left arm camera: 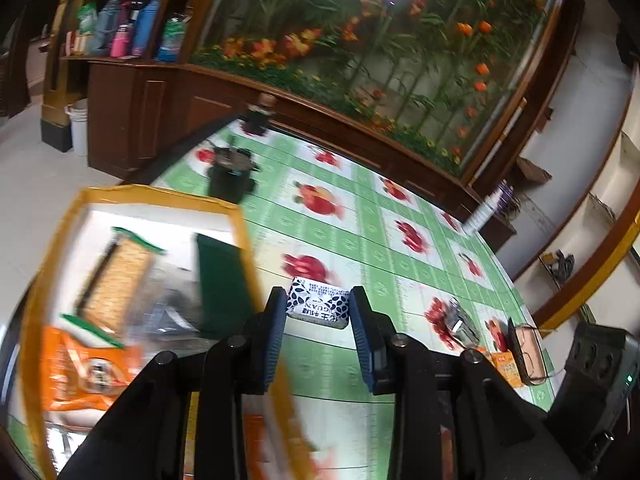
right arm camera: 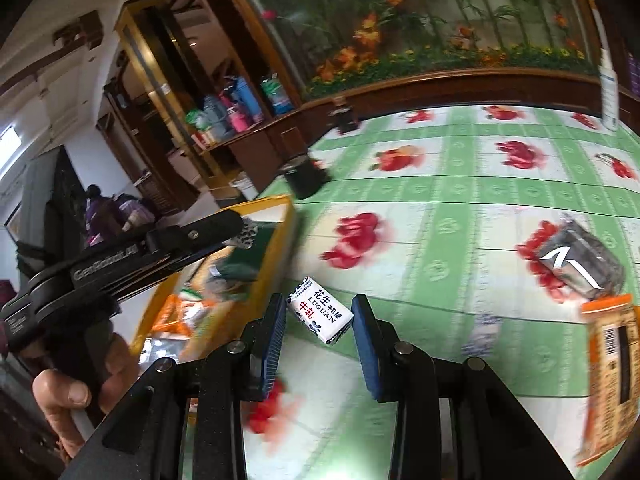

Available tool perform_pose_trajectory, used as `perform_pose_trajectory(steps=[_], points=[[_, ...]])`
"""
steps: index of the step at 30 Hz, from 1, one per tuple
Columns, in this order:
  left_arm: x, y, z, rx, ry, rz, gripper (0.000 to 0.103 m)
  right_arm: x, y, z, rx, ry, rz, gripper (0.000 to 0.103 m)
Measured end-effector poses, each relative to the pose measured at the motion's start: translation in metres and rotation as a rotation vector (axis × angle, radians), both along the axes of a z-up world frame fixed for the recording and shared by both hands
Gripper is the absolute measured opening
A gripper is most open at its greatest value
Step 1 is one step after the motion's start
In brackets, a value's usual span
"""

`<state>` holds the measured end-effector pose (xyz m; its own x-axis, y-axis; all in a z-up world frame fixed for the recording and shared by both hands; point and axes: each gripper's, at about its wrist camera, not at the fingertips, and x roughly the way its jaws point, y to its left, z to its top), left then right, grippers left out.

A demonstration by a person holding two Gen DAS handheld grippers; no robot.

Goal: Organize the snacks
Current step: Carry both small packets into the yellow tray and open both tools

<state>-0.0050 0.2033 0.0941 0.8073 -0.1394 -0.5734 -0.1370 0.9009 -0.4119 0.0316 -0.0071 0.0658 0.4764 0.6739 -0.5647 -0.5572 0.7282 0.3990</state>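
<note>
left claw (left arm camera: 318,312): narrow, pads clamped on a small white candy w/ dark leaf print (left arm camera: 318,303), held across its long ends, up off the table, just right of the yellow box.
right claw (right arm camera: 319,316): narrow too, gripping a second candy, white wrapper w/ red + dark lettering (right arm camera: 320,310); this one sits skewed between the pads, caught more by its corners. Also lifted, right of the box.
risk 1: skewed candy could pivot or slip out of the right claw if it's swung fast; wrapper looks slick, grip area small.
risk 2: left claw (right arm camera: 132,256) shows in the right view right over the box; both claws heading for the same box could bump each other.
risk 3: a release short of the box rim drops candy on the tablecloth (left arm camera: 360,240) instead.
yellow box (left arm camera: 160,196): open top, holds a cracker pack w/ green ends (left arm camera: 120,272), an orange packet (left arm camera: 88,372), a dark green packet (left arm camera: 220,280); rest blurred.
still outside box: grey-black packet (right arm camera: 576,260) and orange-brown packet (right arm camera: 612,380), well right of the box.
black pot (left arm camera: 230,172): beyond the box, contents can't tell.
</note>
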Motion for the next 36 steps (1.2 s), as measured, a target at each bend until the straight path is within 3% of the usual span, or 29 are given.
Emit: perform_pose_trajectory(steps=[11, 18, 29, 31, 34, 36], points=[[-0.014, 0.094, -0.028, -0.010, 0.082, 0.211, 0.031, -0.031, 0.084, 0.003, -0.031, -0.035, 0.138, 0.038], [-0.006, 0.105, -0.049, -0.038, 0.125, 0.229, 0.031, -0.043, 0.122, -0.016, -0.117, -0.058, 0.212, 0.038], [-0.005, 0.105, -0.056, -0.002, 0.156, 0.236, 0.032, -0.053, 0.130, -0.034, -0.179, -0.090, 0.253, 0.039], [-0.007, 0.107, -0.057, -0.014, 0.148, 0.238, 0.041, -0.056, 0.127, -0.033, -0.178, -0.109, 0.251, 0.041], [-0.013, 0.109, -0.052, -0.030, 0.106, 0.254, 0.059, -0.060, 0.120, -0.027, -0.155, -0.129, 0.245, 0.052], [-0.019, 0.112, -0.050, -0.049, 0.066, 0.268, 0.059, -0.062, 0.114, -0.021, -0.131, -0.156, 0.230, 0.058]])
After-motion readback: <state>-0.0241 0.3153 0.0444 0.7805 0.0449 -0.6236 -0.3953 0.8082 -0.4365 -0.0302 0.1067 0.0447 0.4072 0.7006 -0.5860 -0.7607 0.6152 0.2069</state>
